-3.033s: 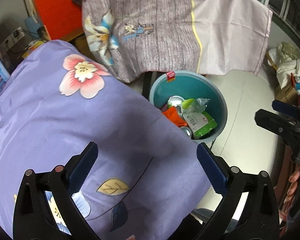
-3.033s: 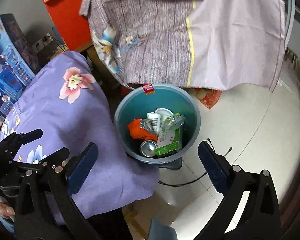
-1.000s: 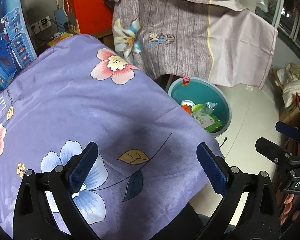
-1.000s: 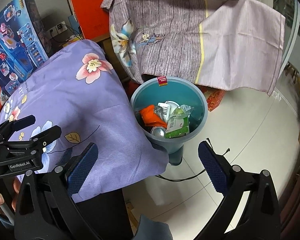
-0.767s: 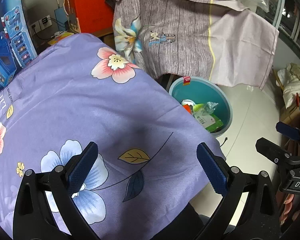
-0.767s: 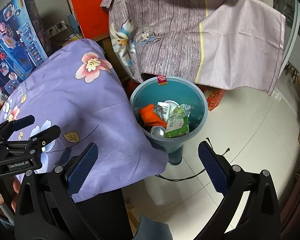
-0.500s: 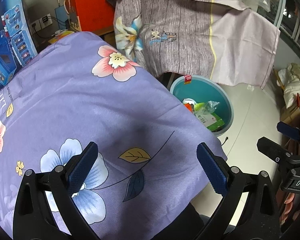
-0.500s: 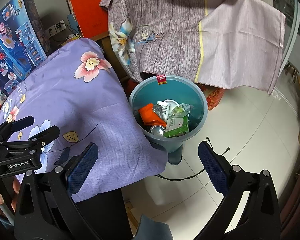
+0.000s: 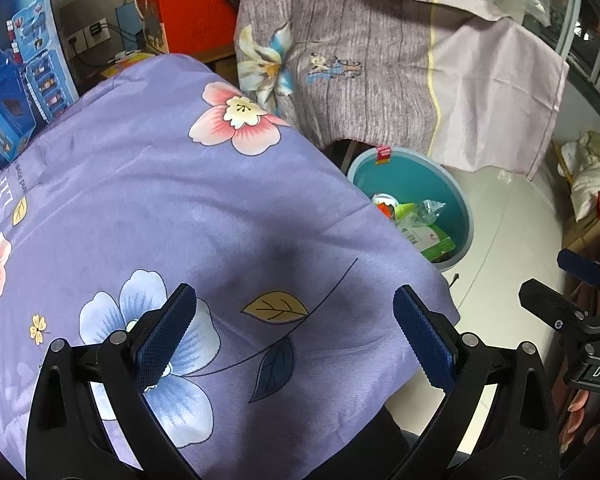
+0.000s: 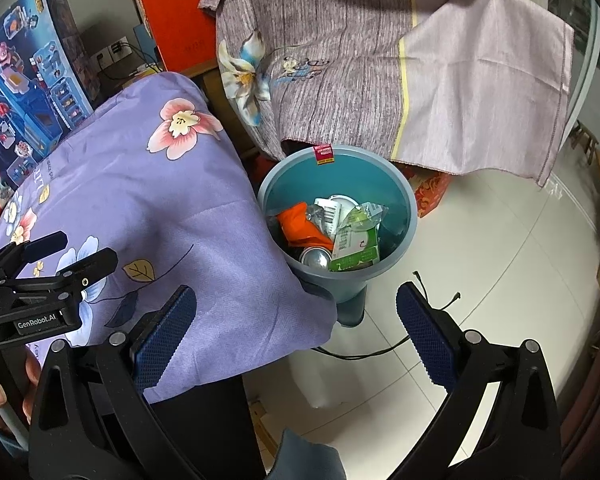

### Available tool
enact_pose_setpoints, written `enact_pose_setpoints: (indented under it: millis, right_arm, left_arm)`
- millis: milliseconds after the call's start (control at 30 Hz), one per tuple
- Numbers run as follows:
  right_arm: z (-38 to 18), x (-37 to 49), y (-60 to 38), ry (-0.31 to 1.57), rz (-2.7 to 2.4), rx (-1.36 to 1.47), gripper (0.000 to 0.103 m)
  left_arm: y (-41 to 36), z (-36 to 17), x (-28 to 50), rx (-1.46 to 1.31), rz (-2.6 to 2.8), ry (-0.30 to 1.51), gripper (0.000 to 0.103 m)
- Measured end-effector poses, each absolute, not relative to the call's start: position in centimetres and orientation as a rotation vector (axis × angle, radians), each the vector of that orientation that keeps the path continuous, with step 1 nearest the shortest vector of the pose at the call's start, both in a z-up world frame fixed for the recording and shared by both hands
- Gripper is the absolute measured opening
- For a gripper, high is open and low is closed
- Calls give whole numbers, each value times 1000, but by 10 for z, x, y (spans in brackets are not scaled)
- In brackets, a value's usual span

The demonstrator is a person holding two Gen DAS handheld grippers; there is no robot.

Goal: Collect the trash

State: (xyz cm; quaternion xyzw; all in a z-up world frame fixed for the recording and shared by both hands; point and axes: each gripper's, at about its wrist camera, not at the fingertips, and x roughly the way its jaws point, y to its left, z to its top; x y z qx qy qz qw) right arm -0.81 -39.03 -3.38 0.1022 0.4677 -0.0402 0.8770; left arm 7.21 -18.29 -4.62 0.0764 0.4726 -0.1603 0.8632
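A blue-grey trash bin [image 10: 396,184] stands on the floor beside the table and also shows in the left wrist view [image 9: 462,204]. It holds an orange wrapper [image 10: 300,226], a metal can [image 10: 317,258], a green and white carton [image 10: 356,248] and crumpled plastic [image 10: 364,212]. My left gripper [image 9: 296,334] is open and empty over the purple flowered tablecloth [image 9: 160,200]. My right gripper [image 10: 296,328] is open and empty, above the floor in front of the bin. The left gripper also shows at the left of the right wrist view [image 10: 52,268].
A grey-purple cloth [image 10: 380,60] hangs behind the bin. An orange box [image 9: 192,4] and a blue toy box [image 10: 28,80] stand at the back left. A black cable [image 10: 380,354] lies on the white tiled floor [image 10: 500,272]. The right gripper's body [image 9: 580,320] is at the far right.
Over three seconds both grippers have drawn back from the bin, so more of the tablecloth is in view. In the last second they have barely moved. Both stay open.
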Motion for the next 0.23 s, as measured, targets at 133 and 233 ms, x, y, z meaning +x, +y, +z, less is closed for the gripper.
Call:
enact_pose_setpoints:
  millis: [133,233]
  right_arm:
    - [-35,-7,-390,977,-85,214,96]
    - [-35,-7,-391,977,-85,212,96]
  left_arm:
    - [-181,-48,73,160,-326,994,99]
    - [-180,-49,74,162,-319,996,99]
